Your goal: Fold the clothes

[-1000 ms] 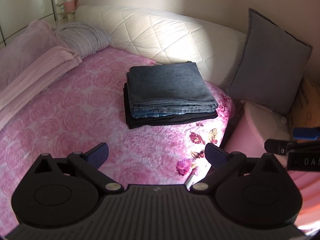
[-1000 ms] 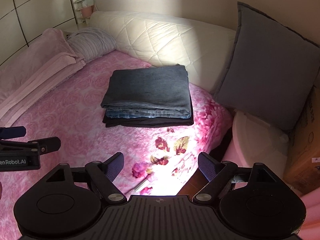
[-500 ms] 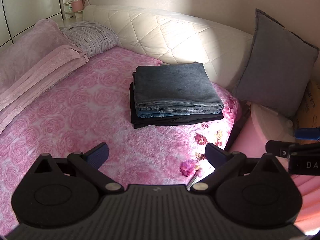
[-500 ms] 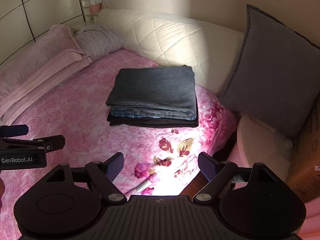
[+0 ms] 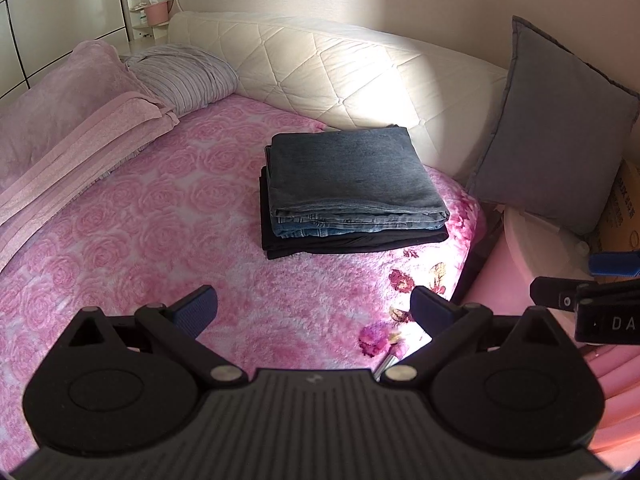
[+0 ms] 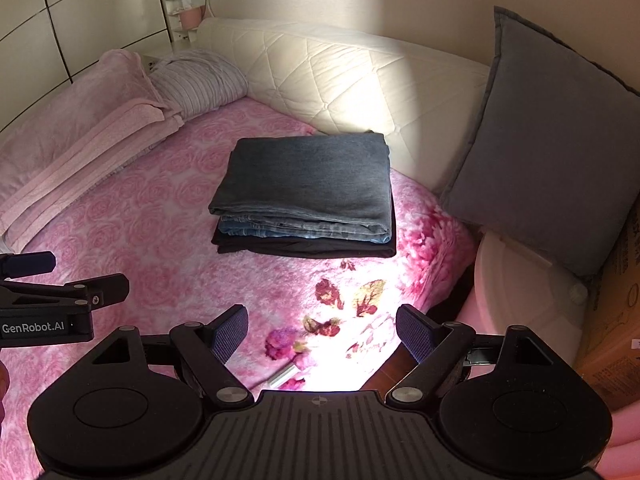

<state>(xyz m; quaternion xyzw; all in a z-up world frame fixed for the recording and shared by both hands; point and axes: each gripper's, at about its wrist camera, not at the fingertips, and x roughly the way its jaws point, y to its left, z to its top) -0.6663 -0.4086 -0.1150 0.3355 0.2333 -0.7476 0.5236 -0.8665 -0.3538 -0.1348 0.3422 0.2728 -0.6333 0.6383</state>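
Both views shifted slightly, folded clothes stack (image 5: 352, 184) ahead of gaping left claw (image 5: 314, 306)

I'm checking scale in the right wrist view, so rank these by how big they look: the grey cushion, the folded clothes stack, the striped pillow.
1. grey cushion, though it sits nearer the camera
2. folded clothes stack
3. striped pillow, farthest away

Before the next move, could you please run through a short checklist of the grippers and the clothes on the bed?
1. Left hand-held gripper open and empty: ok.
2. Right hand-held gripper open and empty: ok.
3. Folded stack squared on the pink bedspread, clear of both grippers: ok.
4. Grey garment on top lying flat: ok.
5. Another unfolded garment within view: not ok, none visible.
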